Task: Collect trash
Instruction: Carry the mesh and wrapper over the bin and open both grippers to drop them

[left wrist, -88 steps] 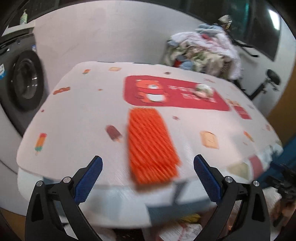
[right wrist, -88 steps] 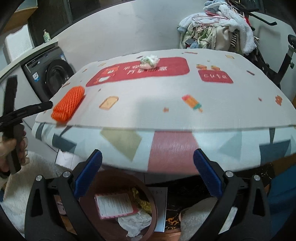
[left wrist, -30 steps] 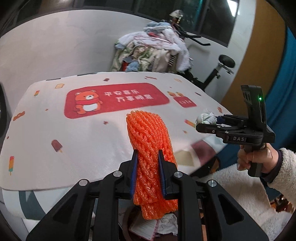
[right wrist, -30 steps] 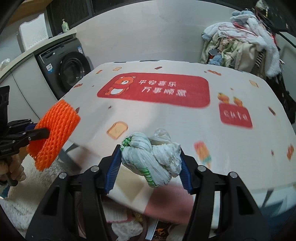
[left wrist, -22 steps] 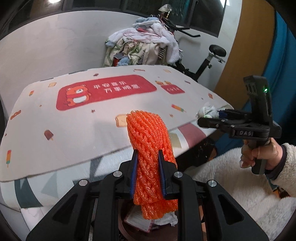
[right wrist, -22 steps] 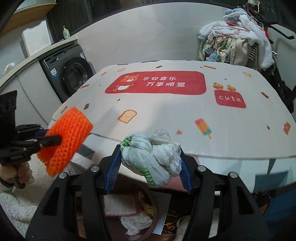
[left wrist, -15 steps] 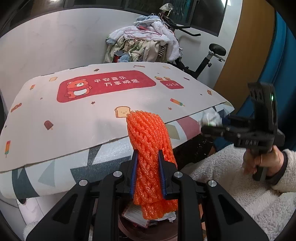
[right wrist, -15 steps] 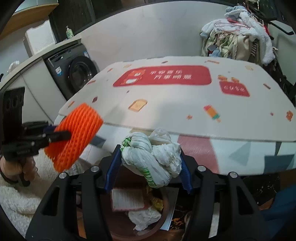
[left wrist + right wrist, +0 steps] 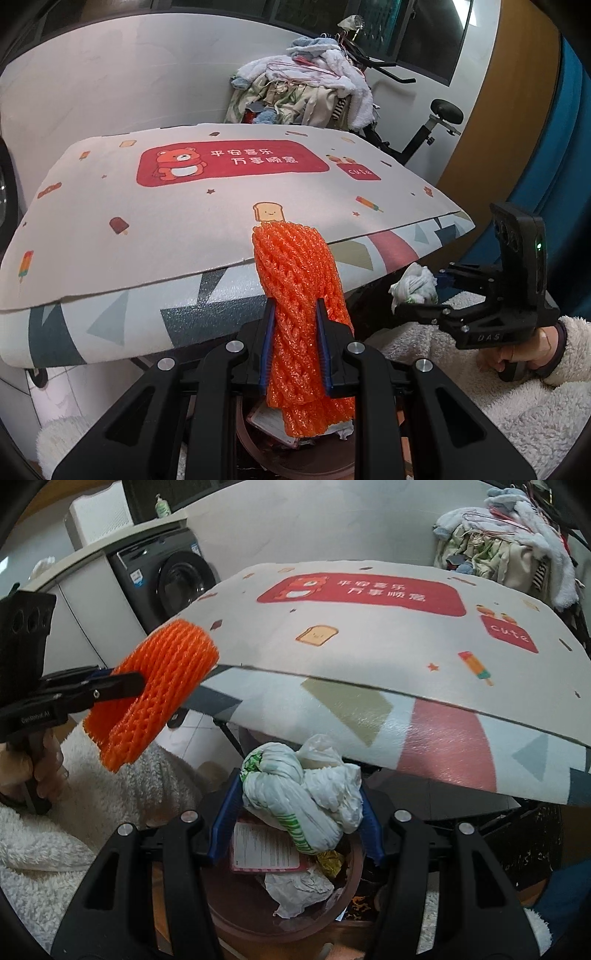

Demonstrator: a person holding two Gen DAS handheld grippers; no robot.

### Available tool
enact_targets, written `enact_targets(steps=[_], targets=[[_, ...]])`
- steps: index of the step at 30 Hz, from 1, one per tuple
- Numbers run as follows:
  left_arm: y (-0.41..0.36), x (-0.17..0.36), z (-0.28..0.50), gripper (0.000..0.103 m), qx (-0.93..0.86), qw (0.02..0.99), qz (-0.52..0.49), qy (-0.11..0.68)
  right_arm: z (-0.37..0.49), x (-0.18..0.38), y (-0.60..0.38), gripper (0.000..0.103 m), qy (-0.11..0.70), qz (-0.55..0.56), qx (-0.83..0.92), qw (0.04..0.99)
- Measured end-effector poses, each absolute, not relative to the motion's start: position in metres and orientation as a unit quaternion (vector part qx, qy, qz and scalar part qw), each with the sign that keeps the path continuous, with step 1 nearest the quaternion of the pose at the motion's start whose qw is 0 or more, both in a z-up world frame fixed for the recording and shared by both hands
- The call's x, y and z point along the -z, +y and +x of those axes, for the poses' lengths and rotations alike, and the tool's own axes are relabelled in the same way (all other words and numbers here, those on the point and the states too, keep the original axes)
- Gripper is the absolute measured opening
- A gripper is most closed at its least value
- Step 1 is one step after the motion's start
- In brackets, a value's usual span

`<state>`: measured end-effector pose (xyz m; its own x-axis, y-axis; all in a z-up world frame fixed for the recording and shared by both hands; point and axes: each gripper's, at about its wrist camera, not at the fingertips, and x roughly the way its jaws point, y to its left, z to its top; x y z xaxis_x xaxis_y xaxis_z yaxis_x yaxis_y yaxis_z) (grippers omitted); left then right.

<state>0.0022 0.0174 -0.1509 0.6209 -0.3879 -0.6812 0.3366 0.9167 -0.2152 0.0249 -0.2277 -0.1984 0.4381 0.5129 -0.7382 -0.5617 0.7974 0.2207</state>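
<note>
My left gripper (image 9: pixel 293 332) is shut on an orange foam net sleeve (image 9: pixel 299 291), which hangs off the table's front edge above a brown round bin (image 9: pixel 295 458). In the right wrist view the same orange sleeve (image 9: pixel 155 690) shows at the left, clamped in the left gripper (image 9: pixel 122 683). My right gripper (image 9: pixel 295 812) is shut on a knotted white plastic bag with green print (image 9: pixel 299 794), held over the brown bin (image 9: pixel 343 893). From the left wrist view the right gripper (image 9: pixel 424 291) and the white bag (image 9: pixel 413 284) sit at the right.
The bin holds crumpled white paper (image 9: pixel 295 886), a pink-edged printed card (image 9: pixel 262 849) and a yellow wrapper. The table (image 9: pixel 369 635) wears a printed mat with a red bear banner. A washing machine (image 9: pixel 173 579), a clothes pile (image 9: pixel 306 88) and an exercise bike stand behind. White fleece sleeves flank the bin.
Both grippers have drawn back off the tabletop and sunk below its front edge, each keeping its load. The bin has come into fuller view under the white bag.
</note>
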Motion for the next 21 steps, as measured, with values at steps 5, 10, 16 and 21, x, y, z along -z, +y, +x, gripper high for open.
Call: enact_targets(steps=[5,10,16,21], targets=[[0.017,0.153,-0.003,0.020,0.201,0.904,-0.023,0.376,0.023,0.204,-0.221,0.058,0.429,-0.032,-0.330,0.840],[0.017,0.161,-0.007,0.020,0.202,0.903,-0.018,0.378,0.025,0.209,-0.217,0.074,0.427,-0.036,-0.323,0.844],[0.007,0.171,-0.005,0.020,0.213,0.896,-0.004,0.391,0.029,0.204,-0.233,0.086,0.404,-0.016,-0.277,0.871],[-0.013,0.182,-0.005,0.020,0.232,0.885,0.036,0.401,0.034,0.203,-0.246,0.091,0.399,0.005,-0.247,0.883]])
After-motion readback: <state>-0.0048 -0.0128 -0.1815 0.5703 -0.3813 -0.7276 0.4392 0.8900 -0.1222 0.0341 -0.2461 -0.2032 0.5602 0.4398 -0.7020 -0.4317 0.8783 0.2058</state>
